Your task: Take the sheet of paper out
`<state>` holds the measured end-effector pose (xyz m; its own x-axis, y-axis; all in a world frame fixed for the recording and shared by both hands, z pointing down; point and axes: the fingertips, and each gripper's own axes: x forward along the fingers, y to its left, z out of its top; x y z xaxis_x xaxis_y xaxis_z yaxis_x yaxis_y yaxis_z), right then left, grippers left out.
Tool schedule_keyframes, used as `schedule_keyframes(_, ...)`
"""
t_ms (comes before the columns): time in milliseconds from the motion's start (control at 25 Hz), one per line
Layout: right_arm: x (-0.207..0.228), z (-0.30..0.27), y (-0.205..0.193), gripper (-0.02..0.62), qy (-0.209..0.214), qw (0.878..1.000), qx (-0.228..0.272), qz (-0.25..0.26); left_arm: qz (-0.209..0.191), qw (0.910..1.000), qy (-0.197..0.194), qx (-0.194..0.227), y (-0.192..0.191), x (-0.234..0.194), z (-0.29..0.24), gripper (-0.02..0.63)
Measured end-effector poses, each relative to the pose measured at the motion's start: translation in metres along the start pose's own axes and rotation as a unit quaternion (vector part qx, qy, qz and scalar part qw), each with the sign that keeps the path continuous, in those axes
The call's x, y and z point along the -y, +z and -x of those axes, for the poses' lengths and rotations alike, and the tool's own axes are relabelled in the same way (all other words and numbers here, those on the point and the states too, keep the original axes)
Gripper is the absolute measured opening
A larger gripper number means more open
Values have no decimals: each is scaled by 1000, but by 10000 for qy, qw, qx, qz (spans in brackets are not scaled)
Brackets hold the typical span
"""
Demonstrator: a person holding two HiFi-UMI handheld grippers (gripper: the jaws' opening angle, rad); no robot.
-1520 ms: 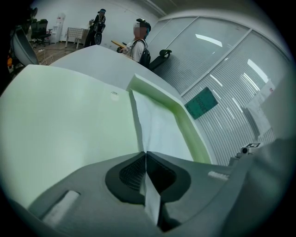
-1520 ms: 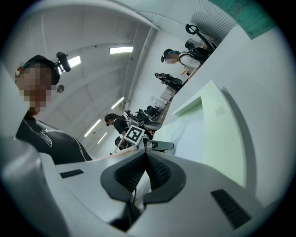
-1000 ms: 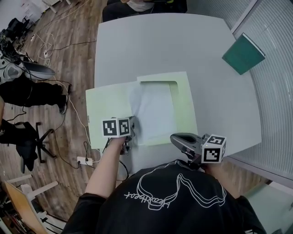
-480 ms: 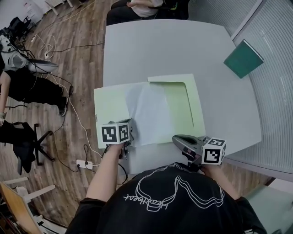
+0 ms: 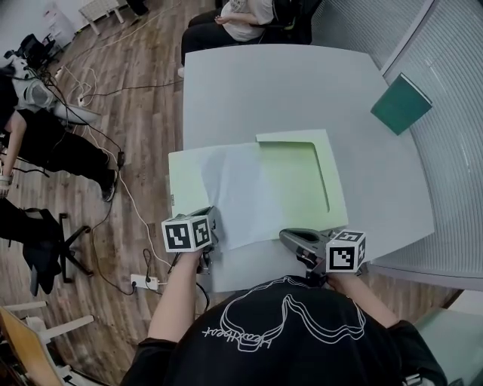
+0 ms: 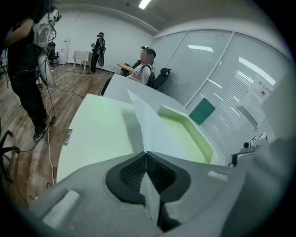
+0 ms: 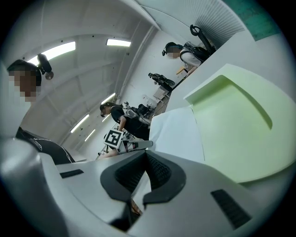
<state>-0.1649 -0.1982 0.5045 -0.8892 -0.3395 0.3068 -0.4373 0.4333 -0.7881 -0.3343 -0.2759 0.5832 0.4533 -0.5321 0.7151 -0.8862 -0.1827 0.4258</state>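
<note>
A light green folder [image 5: 306, 181] lies open on the grey table [image 5: 302, 83]. A white sheet of paper [image 5: 241, 192] lies half out of the folder's pocket, over the left flap. My left gripper [image 5: 211, 220] is at the sheet's near left corner. In the left gripper view, this gripper [image 6: 145, 155] is shut on the sheet [image 6: 150, 125], whose edge runs between the pads. My right gripper [image 5: 287, 237] hovers at the table's near edge, just in front of the folder. In the right gripper view, its pads [image 7: 157, 169] meet with nothing seen between them, and the folder [image 7: 240, 120] lies beyond.
A dark green book [image 5: 401, 104] lies at the table's far right, beside a glass partition. One person sits at the far end [image 5: 241, 15] and another stands on the left [image 5: 45, 143]. Cables and a power strip [image 5: 143, 283] lie on the wood floor.
The sheet has slid further left out of the folder's pocket, and my left gripper has drawn back to the left with it. My right gripper has shifted slightly left.
</note>
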Motion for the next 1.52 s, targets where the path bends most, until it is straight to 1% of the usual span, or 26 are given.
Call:
schedule_keyframes(120, -10, -3, -5, 5, 38, 9999, -139, 54, 0, 9998, 107, 147, -3, -5, 16, 14)
schedule_keyframes(280, -18, -7, -8, 5, 75, 9993, -300, 192, 345, 9986, 81, 392, -9, -11, 33, 14)
schedule_keyframes(360, -23, -7, -9, 5, 116, 9991, -333, 252, 454, 9976, 152, 507, -12, -13, 43, 14)
schedule_keyframes(480, -29, -3, -10, 5, 173, 9987, -358, 322, 497, 9958, 247, 733, -11, -8, 62, 14)
schedule_keyframes(600, -34, 2, -10, 5, 275, 9981, -362, 411, 414, 9937, 335, 988, -9, 5, 84, 14)
schedule_keyframes(680, -39, 9, -8, 5, 326, 9978, -294, 488, 359, 9921, 363, 1150, -9, 18, 99, 14)
schedule_keyframes(760, -45, 20, -2, 5, 389, 9979, -142, 501, 397, 9898, 322, 1330, -9, 33, 114, 14)
schedule_keyframes(920, -60, 49, 12, 5, 707, 9964, 252, 382, 376, 9854, 198, 1652, -13, 66, 143, 14)
schedule_keyframes(1120, -79, 95, 17, 5, 888, 9921, 630, 618, 372, 9780, 98, 2050, -20, 106, 182, 14)
schedule_keyframes(1280, -79, 126, 6, 5, 706, 9888, 755, 1075, 257, 9742, -74, 2242, -34, 145, 201, 14)
schedule_keyframes(1400, -84, 145, 0, 5, 668, 9842, 961, 1327, 114, 9736, -107, 2278, -51, 171, 214, 14)
schedule_keyframes(1520, -90, 165, -9, 5, 419, 9798, 1058, 1645, 12, 9732, -161, 2296, -70, 197, 228, 14)
